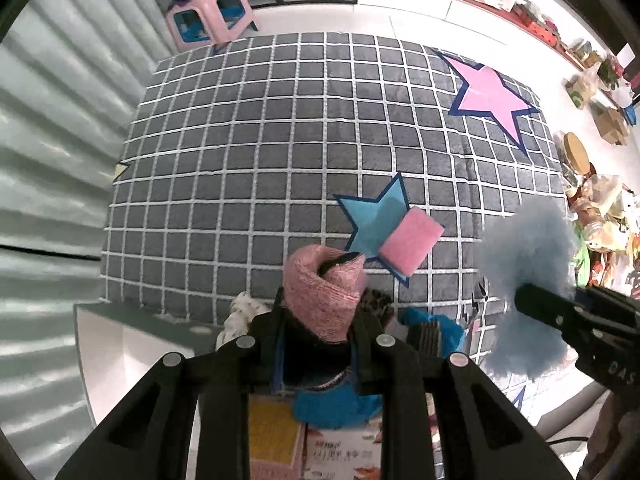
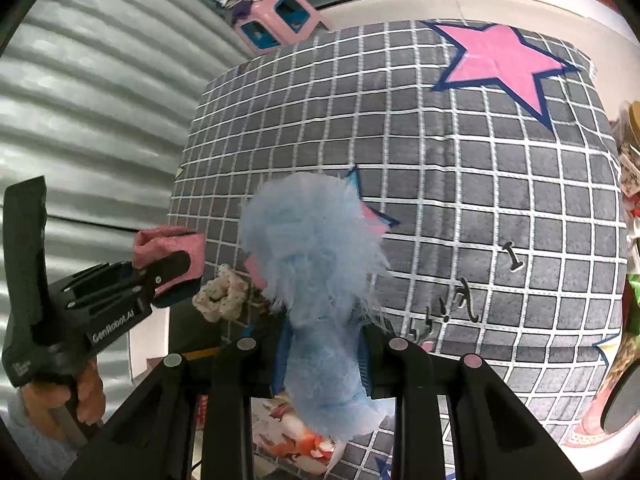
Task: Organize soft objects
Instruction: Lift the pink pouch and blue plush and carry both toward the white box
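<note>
My left gripper [image 1: 320,320] is shut on a pink knitted sock [image 1: 324,296], held above the near edge of the grey checked mat [image 1: 240,160]; it also shows in the right wrist view [image 2: 168,256]. My right gripper [image 2: 324,344] is shut on a fluffy light-blue item [image 2: 316,264], seen at right in the left wrist view [image 1: 528,264]. A pink sponge [image 1: 412,242] lies on the mat's blue star [image 1: 374,216]. A cream spotted scrunchie [image 2: 222,298] and a blue cloth [image 1: 436,330] lie near the mat's front edge.
A pink stool [image 1: 212,16] stands beyond the mat's far corner. A corrugated metal shutter [image 1: 60,160] runs along the left. Cluttered goods [image 1: 600,208] line the right side. A printed box [image 1: 340,456] sits below my left gripper. A large pink star [image 1: 492,92] marks the mat.
</note>
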A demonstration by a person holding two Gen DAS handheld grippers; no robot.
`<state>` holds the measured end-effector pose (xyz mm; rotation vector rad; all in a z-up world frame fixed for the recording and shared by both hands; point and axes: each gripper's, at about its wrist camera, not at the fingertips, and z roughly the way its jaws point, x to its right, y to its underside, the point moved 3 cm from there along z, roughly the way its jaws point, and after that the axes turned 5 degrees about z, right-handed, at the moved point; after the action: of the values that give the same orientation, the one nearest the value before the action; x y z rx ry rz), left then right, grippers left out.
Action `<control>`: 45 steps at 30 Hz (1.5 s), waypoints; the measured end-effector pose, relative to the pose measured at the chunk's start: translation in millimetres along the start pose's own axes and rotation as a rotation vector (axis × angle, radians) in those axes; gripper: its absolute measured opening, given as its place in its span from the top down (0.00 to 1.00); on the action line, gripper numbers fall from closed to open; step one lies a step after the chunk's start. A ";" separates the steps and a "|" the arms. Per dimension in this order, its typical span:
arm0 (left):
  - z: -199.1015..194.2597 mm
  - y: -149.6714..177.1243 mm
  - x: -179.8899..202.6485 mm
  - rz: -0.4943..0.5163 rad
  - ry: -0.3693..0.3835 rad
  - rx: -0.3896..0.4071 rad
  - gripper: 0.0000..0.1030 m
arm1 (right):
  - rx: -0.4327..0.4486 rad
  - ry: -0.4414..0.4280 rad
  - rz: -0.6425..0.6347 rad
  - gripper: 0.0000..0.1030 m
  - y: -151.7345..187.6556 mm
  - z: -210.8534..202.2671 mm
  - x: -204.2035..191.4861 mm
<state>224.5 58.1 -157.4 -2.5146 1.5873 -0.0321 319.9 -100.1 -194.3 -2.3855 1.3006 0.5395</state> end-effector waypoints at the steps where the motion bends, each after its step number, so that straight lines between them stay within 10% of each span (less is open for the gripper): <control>1: -3.3 4.1 -0.5 -0.005 -0.001 0.003 0.75 | -0.001 -0.001 -0.010 0.71 1.0 -0.5 -4.2; 16: -31.0 58.7 7.1 -0.052 0.021 0.014 0.75 | -0.041 -0.015 -0.086 0.71 32.6 -1.0 -28.5; 45: -72.5 210.8 -17.4 0.062 0.170 0.082 0.75 | -0.040 0.080 -0.025 0.71 198.6 7.1 -78.1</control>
<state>20.6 -24.2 -116.9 -2.4557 1.6881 -0.3041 110.5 -141.6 -188.7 -2.4758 1.3035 0.4712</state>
